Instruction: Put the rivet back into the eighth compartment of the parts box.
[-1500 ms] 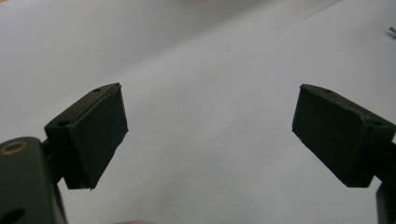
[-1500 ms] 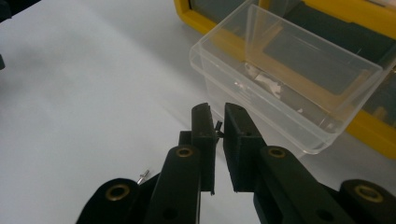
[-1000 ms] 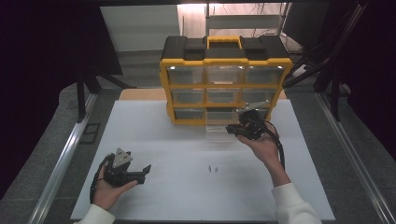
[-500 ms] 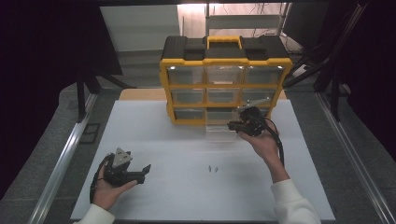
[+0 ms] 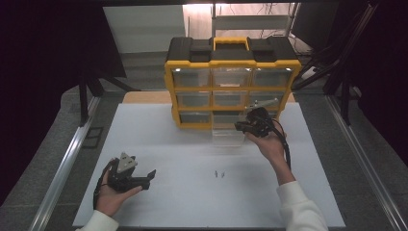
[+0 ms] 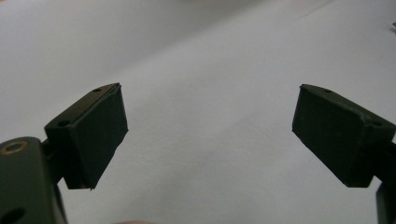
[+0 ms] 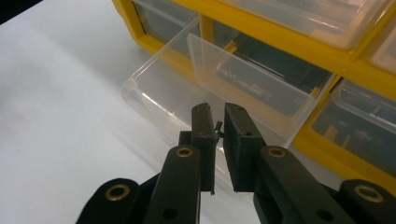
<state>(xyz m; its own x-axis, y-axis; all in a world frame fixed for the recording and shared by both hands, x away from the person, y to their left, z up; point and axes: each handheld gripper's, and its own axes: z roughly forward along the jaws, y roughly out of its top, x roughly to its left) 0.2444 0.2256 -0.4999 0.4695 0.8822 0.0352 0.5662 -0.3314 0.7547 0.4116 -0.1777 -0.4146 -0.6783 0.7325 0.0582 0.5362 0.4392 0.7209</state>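
We see the white tabletop [image 5: 159, 139] lying open across its left and middle, so a hand could pass freely there. At the back the yellow drawer cabinet [image 5: 232, 62] blocks the way, and its pulled-out clear drawer [image 5: 228, 136] juts forward onto the tabletop. Two small screws [image 5: 219, 173] lie near the middle, well apart from the drawer. Metal rails [image 5: 65, 163] line both sides.

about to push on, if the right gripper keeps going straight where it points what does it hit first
Most likely the pulled-out clear drawer of the yellow organizer; the right gripper, pinching a small dark part, points at it. Depth is unclear.
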